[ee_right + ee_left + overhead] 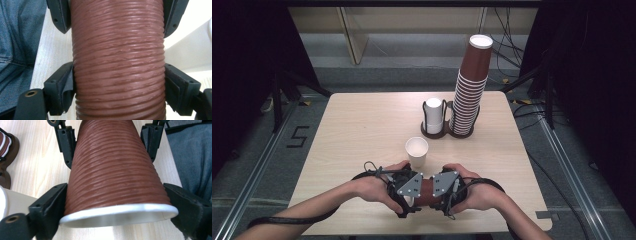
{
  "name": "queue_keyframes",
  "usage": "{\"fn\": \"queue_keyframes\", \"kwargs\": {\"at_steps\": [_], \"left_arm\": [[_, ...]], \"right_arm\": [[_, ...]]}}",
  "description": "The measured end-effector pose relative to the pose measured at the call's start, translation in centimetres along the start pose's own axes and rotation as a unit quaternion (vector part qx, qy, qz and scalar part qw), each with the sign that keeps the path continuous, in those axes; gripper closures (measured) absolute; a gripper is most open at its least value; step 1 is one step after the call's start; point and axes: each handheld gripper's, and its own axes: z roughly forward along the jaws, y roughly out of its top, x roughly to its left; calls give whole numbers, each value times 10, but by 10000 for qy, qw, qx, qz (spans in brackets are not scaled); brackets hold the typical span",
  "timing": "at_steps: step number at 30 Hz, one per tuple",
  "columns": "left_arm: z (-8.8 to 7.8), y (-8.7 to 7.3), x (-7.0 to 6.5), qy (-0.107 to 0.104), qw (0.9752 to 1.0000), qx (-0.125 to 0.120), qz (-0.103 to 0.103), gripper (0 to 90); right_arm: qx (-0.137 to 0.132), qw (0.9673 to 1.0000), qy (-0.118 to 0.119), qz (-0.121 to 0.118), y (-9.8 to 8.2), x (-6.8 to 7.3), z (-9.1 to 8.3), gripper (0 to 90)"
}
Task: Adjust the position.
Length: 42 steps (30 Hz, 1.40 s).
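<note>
A brown ribbed paper cup [428,193] lies sideways in the air above the table's front edge, held between both grippers. My left gripper [406,194] is shut on its wide, white-rimmed end [117,213], one jaw on each side. My right gripper [445,194] is shut on the narrower end of the brown cup [118,62]. The two grippers face each other. In the left gripper view the right gripper [109,142] clamps the far part of the cup. A white paper cup [417,151] stands upright and open on the table just beyond the hands.
A dark wooden holder [434,134] at the table's back right carries a short stack of white cups [434,111] and a tall leaning stack of brown cups [471,90]. The light wood table [362,125] has bare room at the left. Blue denim [17,50] lies below the front edge.
</note>
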Motion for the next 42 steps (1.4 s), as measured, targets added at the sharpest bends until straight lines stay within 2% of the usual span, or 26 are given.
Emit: {"fn": "queue_keyframes", "kwargs": {"at_steps": [2, 3, 4, 5, 6, 8, 11, 12, 13, 15, 16, 17, 18, 19, 21, 23, 24, 26, 27, 28, 30, 31, 35, 37, 39, 42], "left_arm": [[-1, -2, 0, 63, 10000, -43, -33, 65], [-2, -4, -1, 77, 9999, -90, -97, 56], [-3, -6, -1, 110, 9998, -116, -131, 47], [-5, -7, 0, 76, 9999, -53, -115, 41], [-6, -9, -1, 117, 9996, -139, -210, 40], [-8, -13, -2, 193, 9993, -197, -263, 35], [-12, -19, -2, 210, 9989, -205, -362, 28], [-12, -21, -2, 264, 9986, -249, -396, 28], [-13, -23, -2, 299, 9982, -284, -434, 28], [-16, -26, -1, 285, 9978, -302, -518, 28], [-16, -26, -1, 285, 9978, -302, -518, 27], [-16, -30, -1, 384, 9968, -370, -591, 27], [-16, -31, 0, 390, 9967, -370, -608, 27], [-17, -32, 0, 389, 9971, -331, -568, 27], [-17, -33, 0, 428, 9960, -423, -658, 27], [-18, -34, 0, 443, 9961, -433, -632, 27], [-18, -34, 1, 406, 9959, -454, -676, 27], [-18, -34, 0, 471, 9947, -535, -737, 27], [-18, -35, 0, 478, 9948, -531, -726, 27], [-19, -35, 0, 483, 9947, -538, -730, 26], [-19, -36, 0, 482, 9943, -564, -761, 26], [-19, -36, 0, 503, 9935, -621, -810, 27], [-19, -38, -1, 537, 9920, -704, -900, 25], [-20, -39, -1, 531, 9914, -733, -948, 25], [-20, -40, 0, 559, 9907, -762, -980, 23], [-20, -41, -1, 584, 9883, -881, -1102, 20]], "right_arm": [[2, 9998, -50, 168, -3, 3, -2, 206], [-83, 9998, -112, -150, -4, -1, -1, 206], [-66, 9999, -65, 41, -6, 1, -2, 205], [-93, 9999, -80, -37, -8, 1, -2, 205], [-120, 9999, -121, -10, -10, 2, -3, 205], [-240, 9996, -175, -16, -14, 1, -3, 205], [-461, 9987, -188, 63, -19, 1, -5, 205], [-525, 9982, -282, 15, -20, 0, -6, 205], [-556, 9979, -248, 203, -22, 1, -6, 205], [-658, 9971, -287, 249, -25, 1, -8, 205], [-734, 9965, -357, 170, -25, 0, -9, 205], [-732, 9964, -280, 325, -27, 2, -9, 205], [-734, 9966, -345, 166, -27, 0, -9, 205], [-729, 9966, -355, 150, -27, 0, -9, 205], [-737, 9966, -290, 244, -28, 1, -9, 205], [-783, 9962, -314, 239, -28, 1, -10, 205], [-803, 9959, -330, 240, -28, 0, -11, 205], [-853, 9954, -359, 230, -28, -1, -11, 205], [-867, 9951, -448, 177, -29, -2, -12, 205], [-894, 9949, -388, 272, -30, -1, -12, 205], [-957, 9941, -453, 246, -31, -2, -15, 205], [-963, 9940, -411, 325, -32, -2, -15, 205], [-1111, 9920, -493, 340, -36, -2, -17, 205], [-1172, 9906, -522, 466, -39, -1, -18, 204], [-1281, 9886, -597, 521, -42, -1, -19, 204], [-1436, 9852, -729, 590, -46, 0, -21, 203]]}}
